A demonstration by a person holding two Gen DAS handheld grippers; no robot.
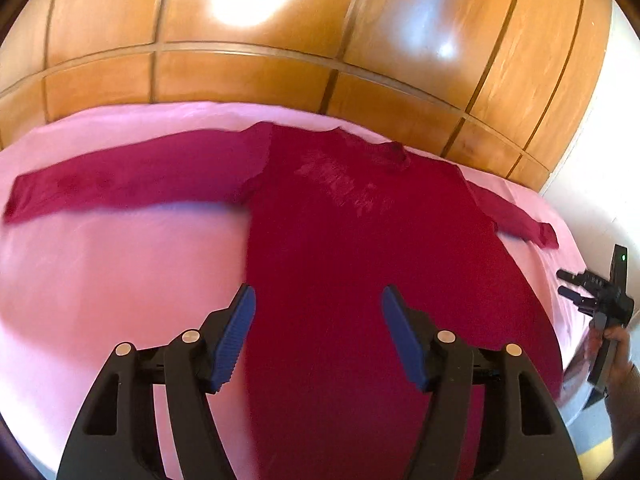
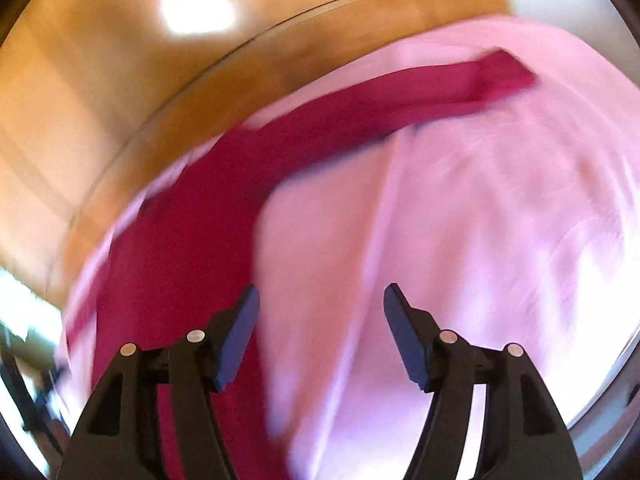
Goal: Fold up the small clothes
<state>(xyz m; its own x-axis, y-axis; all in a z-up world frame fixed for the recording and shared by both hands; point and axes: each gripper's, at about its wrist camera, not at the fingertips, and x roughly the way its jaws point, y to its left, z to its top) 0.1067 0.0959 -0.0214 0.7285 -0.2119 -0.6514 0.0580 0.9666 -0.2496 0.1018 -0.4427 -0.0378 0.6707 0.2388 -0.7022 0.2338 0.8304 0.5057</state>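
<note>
1. While the dark red long-sleeved shirt [image 1: 360, 240] lies spread flat on the pink sheet [image 1: 112, 272] with both sleeves stretched out to the sides, the step in hand seems to be the first fold, so the grasp points must be chosen before closing anything.
2. The left gripper [image 1: 318, 300] hangs above the lower part of the shirt body, its jaws standing well apart and holding nothing; no cloth is between the blue pads [image 1: 236, 336].
3. The right gripper [image 2: 322, 300] is also open and empty; its view is blurred, and it looks over the pink sheet just beside the right edge of the shirt, with the right sleeve [image 2: 400, 96] stretching away ahead.
4. For a clean fold, I would take each sleeve near its cuff, not in the middle, so the cloth does not sag.
5. Pinch only the shirt fabric. The sheet under it is soft and can come up together with it.
6. Lay the left sleeve [image 1: 132, 176] across the chest print [image 1: 340, 184] slowly, keeping it flat.
7. The wooden wardrobe [image 1: 280, 40] behind the bed leaves little room, so the movement should stay low.
</note>
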